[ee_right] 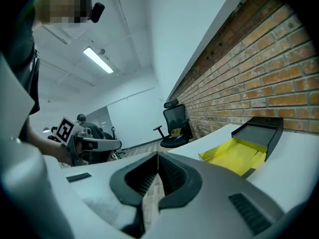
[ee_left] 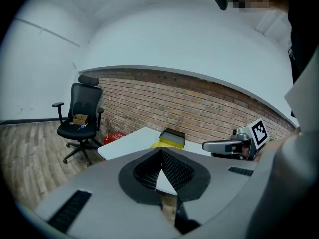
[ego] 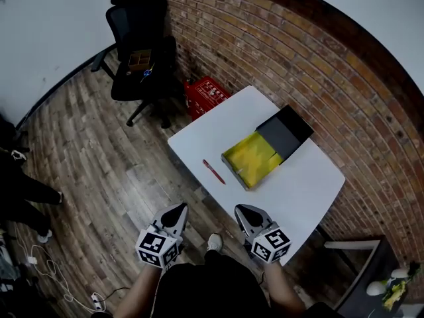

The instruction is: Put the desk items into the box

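An open box (ego: 252, 158) with a yellow inside and a black lid (ego: 286, 130) lies on the white table (ego: 305, 184). A red pen (ego: 213, 171) rests on the table just left of the box. Both grippers hang off the table's near edge, above the floor and apart from everything. My left gripper (ego: 179, 209) is shut with nothing in it, and so is my right gripper (ego: 242, 210). The left gripper view shows the box (ee_left: 169, 139) beyond the closed jaws. In the right gripper view the box (ee_right: 234, 156) sits ahead to the right.
A black office chair (ego: 139, 45) carrying a small cardboard box stands at the far left by the brick wall (ego: 331, 71). A red crate (ego: 207, 95) sits on the floor behind the table. A person's legs (ego: 20, 191) and cables (ego: 59, 277) are at the left.
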A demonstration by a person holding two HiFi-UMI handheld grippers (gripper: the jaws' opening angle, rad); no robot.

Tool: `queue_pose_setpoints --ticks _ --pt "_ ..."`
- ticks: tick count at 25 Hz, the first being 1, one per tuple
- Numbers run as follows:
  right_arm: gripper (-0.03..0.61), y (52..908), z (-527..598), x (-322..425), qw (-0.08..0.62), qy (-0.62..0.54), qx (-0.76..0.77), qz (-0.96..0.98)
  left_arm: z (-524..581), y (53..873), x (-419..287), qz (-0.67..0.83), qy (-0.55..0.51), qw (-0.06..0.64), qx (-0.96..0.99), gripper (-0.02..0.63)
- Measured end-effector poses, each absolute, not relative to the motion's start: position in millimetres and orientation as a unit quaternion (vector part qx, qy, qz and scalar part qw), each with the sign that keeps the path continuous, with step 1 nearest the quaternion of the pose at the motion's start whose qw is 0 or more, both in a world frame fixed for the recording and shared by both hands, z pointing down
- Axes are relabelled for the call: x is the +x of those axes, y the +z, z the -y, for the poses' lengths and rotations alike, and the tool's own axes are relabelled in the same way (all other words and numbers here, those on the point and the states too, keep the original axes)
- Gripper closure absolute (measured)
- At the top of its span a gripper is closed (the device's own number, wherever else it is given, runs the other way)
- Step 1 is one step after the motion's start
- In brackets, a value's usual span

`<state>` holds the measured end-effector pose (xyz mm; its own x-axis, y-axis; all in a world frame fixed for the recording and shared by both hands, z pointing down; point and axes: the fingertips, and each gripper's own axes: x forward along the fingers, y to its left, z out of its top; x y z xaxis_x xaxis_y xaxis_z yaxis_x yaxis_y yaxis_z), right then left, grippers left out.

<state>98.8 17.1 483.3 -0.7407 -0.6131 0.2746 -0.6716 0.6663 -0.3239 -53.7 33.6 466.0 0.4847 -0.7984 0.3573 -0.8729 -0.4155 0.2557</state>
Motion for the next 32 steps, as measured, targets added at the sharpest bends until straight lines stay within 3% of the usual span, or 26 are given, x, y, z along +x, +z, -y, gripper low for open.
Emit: queue_pose_setpoints --ticks 17,32 --pt "0.557 506 40 89 0.092 0.216 0.312 0.92 21 483 -48 0.515 0.104 0.217 0.823 0.6" --pt "0.557 558 88 47 0.192 0.179 0.368 0.892 86 519 -46 0.42 0.149 0.224 0.867 0.6"
